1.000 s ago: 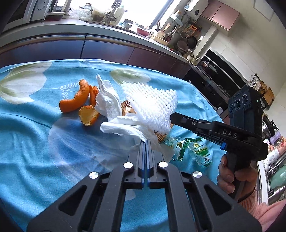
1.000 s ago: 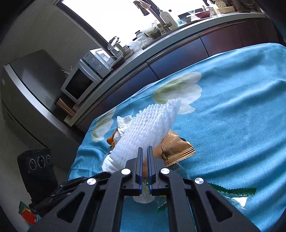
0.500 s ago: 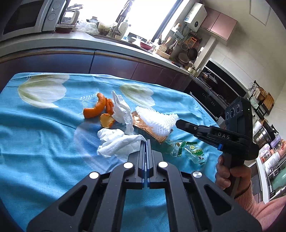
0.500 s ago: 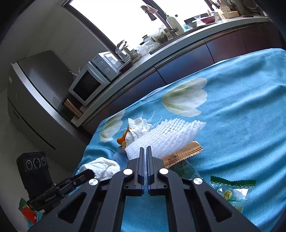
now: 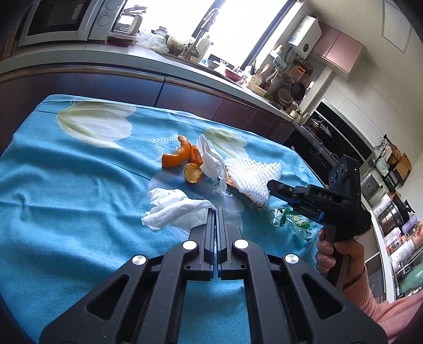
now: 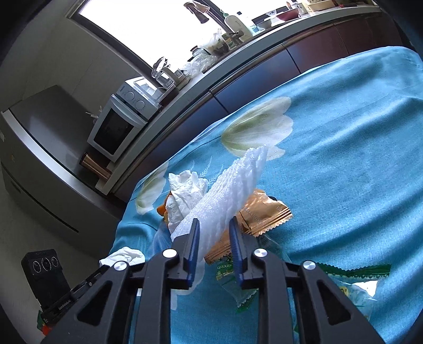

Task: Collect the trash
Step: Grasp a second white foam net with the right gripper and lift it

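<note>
Trash lies in a pile on the blue flowered tablecloth (image 5: 66,185): orange peels (image 5: 177,158), a crumpled white tissue (image 5: 174,209), a second tissue (image 5: 211,161), a white foam fruit net (image 5: 251,174), a gold snack wrapper (image 6: 264,214) and green-and-clear candy wrappers (image 5: 296,225). My left gripper (image 5: 216,211) is shut and empty, just short of the near tissue. My right gripper (image 6: 213,225) is open, with the lower end of the foam net (image 6: 227,195) between its jaws. The right gripper also shows in the left wrist view (image 5: 272,185), at the net's edge.
A dark kitchen counter (image 5: 132,66) with a microwave (image 5: 66,18), a sink tap and utensils runs behind the table. A steel fridge (image 6: 34,158) stands at the left in the right wrist view. A stove and shelves stand at the right.
My right gripper has opened from shut and moved in around the foam net. My left gripper has drawn back from the pile and stays shut; the near tissue lies on the cloth.
</note>
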The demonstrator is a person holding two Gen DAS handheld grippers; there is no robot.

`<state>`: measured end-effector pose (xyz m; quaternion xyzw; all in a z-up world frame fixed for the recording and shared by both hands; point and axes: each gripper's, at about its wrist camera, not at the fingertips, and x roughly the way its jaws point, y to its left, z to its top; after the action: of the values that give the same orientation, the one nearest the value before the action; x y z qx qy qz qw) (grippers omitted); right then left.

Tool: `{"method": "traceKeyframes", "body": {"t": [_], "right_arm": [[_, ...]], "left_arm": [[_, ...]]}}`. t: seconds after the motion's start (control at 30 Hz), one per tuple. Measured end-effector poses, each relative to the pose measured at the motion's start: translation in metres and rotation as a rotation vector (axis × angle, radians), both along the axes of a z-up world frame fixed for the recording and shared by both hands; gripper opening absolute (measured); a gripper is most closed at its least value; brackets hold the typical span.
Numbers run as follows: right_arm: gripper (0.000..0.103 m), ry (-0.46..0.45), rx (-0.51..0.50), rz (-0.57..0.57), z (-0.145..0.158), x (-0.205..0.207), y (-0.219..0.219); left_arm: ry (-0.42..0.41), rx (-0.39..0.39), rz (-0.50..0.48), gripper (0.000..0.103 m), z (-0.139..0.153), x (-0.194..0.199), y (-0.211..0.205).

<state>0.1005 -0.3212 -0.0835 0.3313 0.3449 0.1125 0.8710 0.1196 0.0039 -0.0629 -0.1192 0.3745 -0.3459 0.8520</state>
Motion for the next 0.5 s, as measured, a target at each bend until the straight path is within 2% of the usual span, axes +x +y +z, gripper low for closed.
{"method": "traceKeyframes", "body": {"t": [0.07,0.3,0.5], "right_arm": [[0.009,-0.012,-0.013,0.002,0.002,-0.002,0.003],[0.009,-0.081,-0.046,0.007,0.022,-0.021,0.009],[0.009,-0.157,-0.07,0.069,0.044,-0.038,0.021]], "left_arm": [[-0.003,0.002,0.009,0.001,0.001,-0.001,0.006],[-0.01,-0.004,0.048,0.001,0.006,-0.009,0.029],[-0.031,0.001,0.086,0.001,0.015,-0.02,0.049]]}}
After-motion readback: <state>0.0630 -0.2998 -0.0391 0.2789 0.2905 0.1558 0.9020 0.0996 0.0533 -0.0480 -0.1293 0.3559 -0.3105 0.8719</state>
